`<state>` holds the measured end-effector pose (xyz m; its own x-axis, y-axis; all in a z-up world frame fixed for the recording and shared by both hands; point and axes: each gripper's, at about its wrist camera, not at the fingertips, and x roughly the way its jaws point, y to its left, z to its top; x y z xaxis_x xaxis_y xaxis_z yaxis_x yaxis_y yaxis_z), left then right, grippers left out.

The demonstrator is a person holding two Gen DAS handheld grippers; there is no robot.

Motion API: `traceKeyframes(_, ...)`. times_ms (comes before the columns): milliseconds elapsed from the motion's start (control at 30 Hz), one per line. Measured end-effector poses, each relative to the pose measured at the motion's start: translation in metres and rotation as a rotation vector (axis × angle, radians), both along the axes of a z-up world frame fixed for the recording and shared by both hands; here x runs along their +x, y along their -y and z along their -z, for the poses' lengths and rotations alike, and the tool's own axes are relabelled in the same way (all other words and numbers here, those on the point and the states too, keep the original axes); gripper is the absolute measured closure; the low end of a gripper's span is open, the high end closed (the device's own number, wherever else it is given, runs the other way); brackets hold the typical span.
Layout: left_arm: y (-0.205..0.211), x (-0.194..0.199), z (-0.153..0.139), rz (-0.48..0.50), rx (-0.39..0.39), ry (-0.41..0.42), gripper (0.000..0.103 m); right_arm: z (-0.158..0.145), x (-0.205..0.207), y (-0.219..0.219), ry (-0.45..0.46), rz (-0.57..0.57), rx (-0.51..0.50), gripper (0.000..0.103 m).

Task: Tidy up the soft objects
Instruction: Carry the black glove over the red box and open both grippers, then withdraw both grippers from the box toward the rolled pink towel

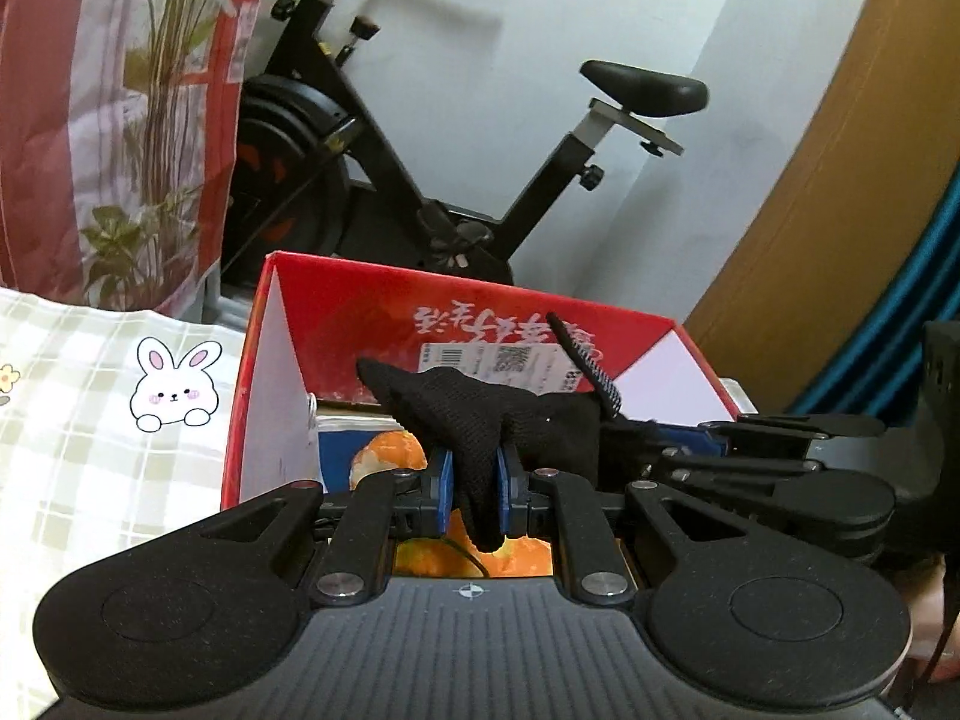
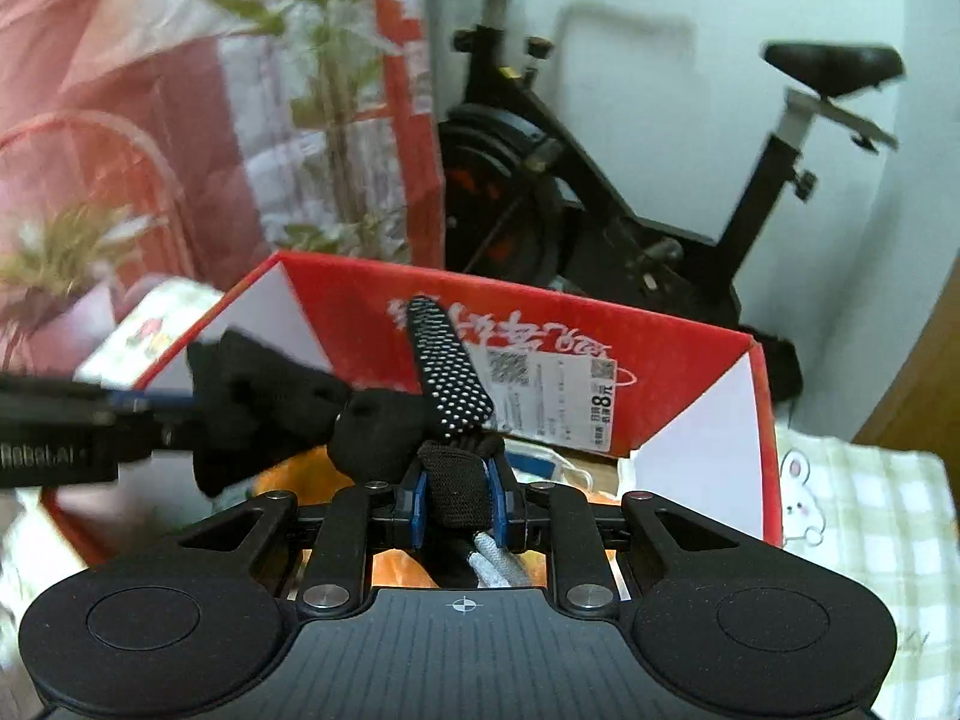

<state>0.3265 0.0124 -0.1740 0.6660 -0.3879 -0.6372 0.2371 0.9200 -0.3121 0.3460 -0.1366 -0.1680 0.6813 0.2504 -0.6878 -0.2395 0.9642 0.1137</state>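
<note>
Left wrist: both grippers (image 1: 474, 474) (image 2: 461, 495) seemingly clamp black glove (image 1: 480, 414).

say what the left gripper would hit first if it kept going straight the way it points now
Probably the inside of the red box: the left gripper, shut on the black glove, points down into it, towards the orange item lying inside. Depth is unclear, so the box's far wall could come first.

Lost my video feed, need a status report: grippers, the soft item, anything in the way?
Left gripper and right gripper both shut on black glove. Glove stretched between them over open red box. Orange items already inside; nothing blocking.
</note>
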Motion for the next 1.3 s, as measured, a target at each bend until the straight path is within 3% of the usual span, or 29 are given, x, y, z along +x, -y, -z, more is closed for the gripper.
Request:
traceKeyframes(133,-0.001,0.012,0.001,-0.023,0.023,0.012,0.087,0.005,0.012,0.01,-0.042,0.153,0.075,0.07)
traceKeyframes(200,0.0,0.015,0.002,-0.024,0.067,0.029,0.081,0.006,0.013,0.006,-0.05,0.139,0.038,0.068)
traceKeyframes(267,-0.003,0.014,0.0,-0.016,0.097,0.047,0.063,0.005,0.01,0.007,-0.032,0.116,-0.009,0.061)
traceKeyframes(300,-0.005,0.013,0.0,-0.022,0.11,0.055,0.061,0.005,0.008,0.009,-0.026,0.109,-0.02,0.061)
traceKeyframes(600,-0.013,-0.014,-0.019,-0.002,0.131,0.088,0.061,-0.013,-0.028,0.022,0.047,0.047,-0.011,0.061)
traceKeyframes(900,-0.029,-0.088,-0.037,-0.003,0.115,0.139,0.06,-0.03,-0.105,0.029,0.153,-0.009,0.031,0.061)
traceKeyframes(1300,-0.045,-0.17,0.021,-0.036,0.075,-0.001,0.061,0.001,-0.204,0.038,0.136,0.007,0.091,0.062)
